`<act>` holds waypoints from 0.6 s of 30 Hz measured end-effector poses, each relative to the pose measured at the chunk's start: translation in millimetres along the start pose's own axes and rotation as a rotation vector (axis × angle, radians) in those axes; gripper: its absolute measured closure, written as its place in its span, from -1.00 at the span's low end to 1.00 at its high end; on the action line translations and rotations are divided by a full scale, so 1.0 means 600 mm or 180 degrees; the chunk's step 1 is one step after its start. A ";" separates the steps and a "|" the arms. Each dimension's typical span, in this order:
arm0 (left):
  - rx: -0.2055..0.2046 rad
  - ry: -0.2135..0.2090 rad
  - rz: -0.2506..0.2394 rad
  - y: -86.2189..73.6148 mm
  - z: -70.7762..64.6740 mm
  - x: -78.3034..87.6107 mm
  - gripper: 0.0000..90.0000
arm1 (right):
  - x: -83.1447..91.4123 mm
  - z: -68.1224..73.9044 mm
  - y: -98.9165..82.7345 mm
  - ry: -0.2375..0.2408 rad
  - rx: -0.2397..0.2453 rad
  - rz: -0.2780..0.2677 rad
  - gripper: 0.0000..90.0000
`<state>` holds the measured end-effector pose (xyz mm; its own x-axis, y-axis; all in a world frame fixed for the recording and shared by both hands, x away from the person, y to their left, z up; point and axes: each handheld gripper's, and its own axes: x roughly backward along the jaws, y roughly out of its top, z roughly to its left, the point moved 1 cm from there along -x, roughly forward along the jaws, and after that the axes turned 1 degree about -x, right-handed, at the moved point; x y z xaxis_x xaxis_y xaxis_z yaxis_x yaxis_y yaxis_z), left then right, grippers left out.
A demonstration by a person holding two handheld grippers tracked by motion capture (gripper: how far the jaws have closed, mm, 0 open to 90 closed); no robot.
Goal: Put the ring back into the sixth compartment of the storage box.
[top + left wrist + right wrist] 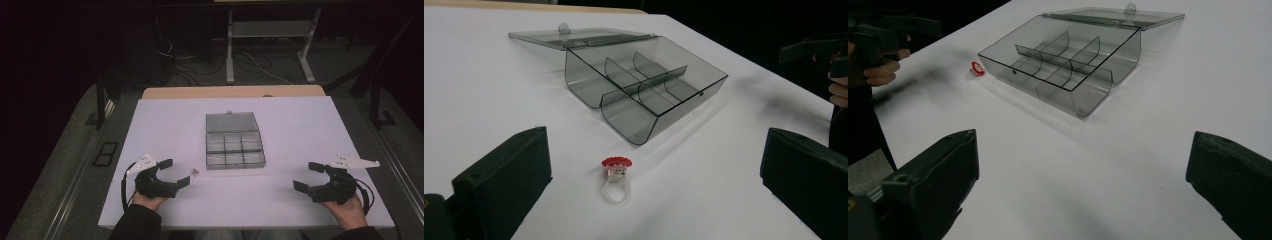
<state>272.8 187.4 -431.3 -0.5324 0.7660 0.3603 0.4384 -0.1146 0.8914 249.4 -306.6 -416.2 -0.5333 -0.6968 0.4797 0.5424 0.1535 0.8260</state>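
A smoky clear compartment box (pixel 234 147) (pixel 644 85) (pixel 1063 60) lies open mid-table, its lid (pixel 232 121) laid flat behind it and its several compartments empty. A small clear ring with a red top (pixel 195 171) (pixel 616 176) (pixel 977 68) rests on the table left of the box's front corner. My left gripper (pixel 174 172) (pixel 654 195) is open just left of the ring, which lies ahead between the jaws, untouched. My right gripper (pixel 309 175) (pixel 1083 195) is open at the front right, with nothing between its jaws.
The white table top (pixel 300 130) ends in a wooden strip at the back (pixel 234 92). Dark floor, cables and a desk frame (pixel 270 45) lie beyond. A hand holds each gripper near the front edge.
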 end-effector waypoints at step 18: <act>-0.0011 0.0000 0.0009 0.000 -0.001 0.000 -1.00 | -0.005 0.000 -0.003 -0.0036 0.0008 0.0075 -1.00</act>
<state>272.2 187.1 -431.1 -0.5310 0.7658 0.3628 0.4375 -0.1189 0.8913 250.2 -304.9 -419.4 -0.5276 -0.6850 0.5024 0.5533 0.1716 0.8151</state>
